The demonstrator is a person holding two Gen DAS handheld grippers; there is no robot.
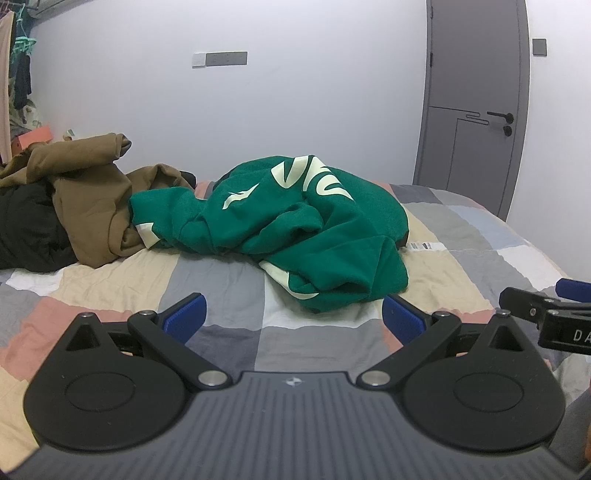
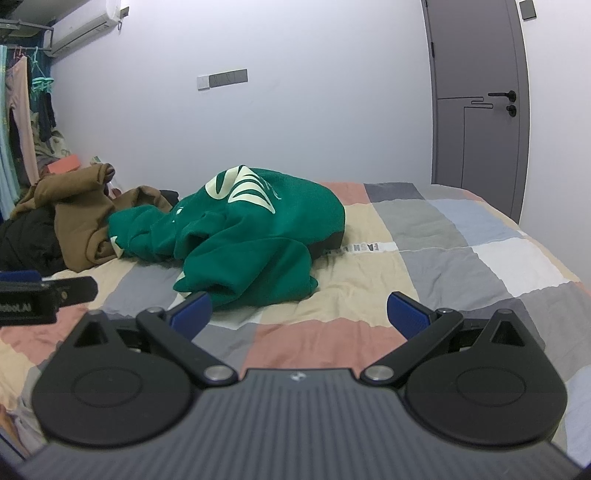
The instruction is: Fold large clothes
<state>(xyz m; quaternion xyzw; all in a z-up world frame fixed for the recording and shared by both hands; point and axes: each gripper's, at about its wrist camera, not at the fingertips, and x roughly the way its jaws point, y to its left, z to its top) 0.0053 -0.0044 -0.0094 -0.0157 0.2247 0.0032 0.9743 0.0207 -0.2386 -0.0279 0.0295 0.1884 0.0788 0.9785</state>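
Patchwork-quilted bed [image 1: 461,236], pale wall [image 1: 295,110], grey door [image 1: 476,92], air conditioner [image 2: 85,24].

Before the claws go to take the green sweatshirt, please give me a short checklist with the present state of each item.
1. Left claw open, nothing in it: ok.
2. Right claw open, nothing in it: ok.
3. Green sweatshirt within view of both cameras: ok.
4. Sweatshirt spread flat: not ok, it lies crumpled.
5. Sweatshirt clear of brown garment: not ok, they touch.
6. Bare bedspread beside it for folding: ok.
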